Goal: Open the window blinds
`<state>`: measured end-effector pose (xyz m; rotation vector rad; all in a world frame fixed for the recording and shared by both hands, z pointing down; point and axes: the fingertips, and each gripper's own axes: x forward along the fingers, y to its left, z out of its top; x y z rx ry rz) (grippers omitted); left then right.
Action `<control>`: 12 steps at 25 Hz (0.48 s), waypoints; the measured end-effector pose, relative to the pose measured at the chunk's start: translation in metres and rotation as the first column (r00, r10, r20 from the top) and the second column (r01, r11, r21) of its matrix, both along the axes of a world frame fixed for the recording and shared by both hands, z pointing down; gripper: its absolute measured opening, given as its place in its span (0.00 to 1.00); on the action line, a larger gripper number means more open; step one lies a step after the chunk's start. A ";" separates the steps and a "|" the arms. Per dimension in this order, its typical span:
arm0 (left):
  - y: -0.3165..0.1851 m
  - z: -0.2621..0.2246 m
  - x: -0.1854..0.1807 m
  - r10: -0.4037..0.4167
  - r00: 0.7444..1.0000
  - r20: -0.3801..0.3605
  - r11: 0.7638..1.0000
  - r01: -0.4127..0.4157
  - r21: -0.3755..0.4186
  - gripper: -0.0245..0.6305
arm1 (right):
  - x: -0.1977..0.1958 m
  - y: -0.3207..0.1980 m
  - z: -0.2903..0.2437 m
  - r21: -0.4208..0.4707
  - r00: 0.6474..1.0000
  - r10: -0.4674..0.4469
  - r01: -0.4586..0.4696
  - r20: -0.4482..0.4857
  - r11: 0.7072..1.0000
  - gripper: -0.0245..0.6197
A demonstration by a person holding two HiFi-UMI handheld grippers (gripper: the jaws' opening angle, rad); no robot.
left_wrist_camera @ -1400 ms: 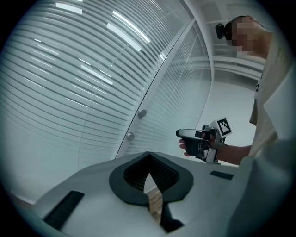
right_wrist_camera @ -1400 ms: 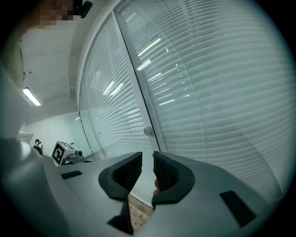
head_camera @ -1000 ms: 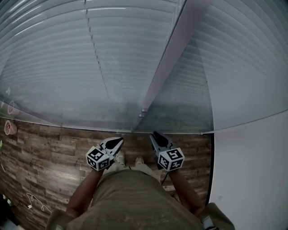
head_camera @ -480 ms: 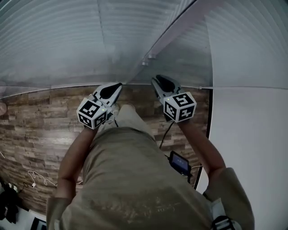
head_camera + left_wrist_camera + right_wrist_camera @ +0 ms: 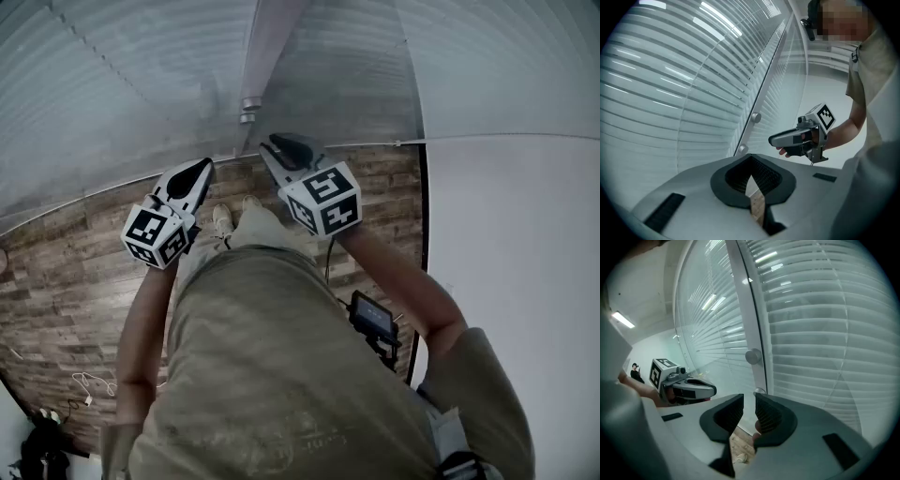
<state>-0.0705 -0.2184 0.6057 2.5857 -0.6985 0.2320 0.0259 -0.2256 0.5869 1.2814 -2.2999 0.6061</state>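
Closed blinds fill the top of the head view, their bottom edge meeting the floor, with a post dividing them. Near the post's foot, the left gripper has its jaws together and empty. The right gripper has its jaws slightly apart and empty.

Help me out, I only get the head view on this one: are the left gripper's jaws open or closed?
Observer: The left gripper has its jaw tips together, with nothing between them.
Operator: And the right one?
Observer: The right gripper shows a narrow gap between its jaws, and that gap is empty too.
Operator: What is it aimed at?
Observer: In the right gripper view, a round knob on the window frame sits just above that gap, beyond the jaws and untouched.
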 end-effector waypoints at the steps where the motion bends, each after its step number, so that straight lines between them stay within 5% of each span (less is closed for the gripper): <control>1: -0.001 -0.001 0.003 0.001 1.000 -0.002 1.000 -0.001 0.001 0.06 | 0.001 -0.001 -0.002 0.002 1.000 -0.003 0.003 -0.002 1.000 0.15; 12: -0.026 -0.011 0.024 -0.060 0.998 -0.031 0.998 0.060 -0.011 0.06 | 0.020 -0.031 -0.022 0.034 1.000 -0.003 0.003 0.018 0.999 0.15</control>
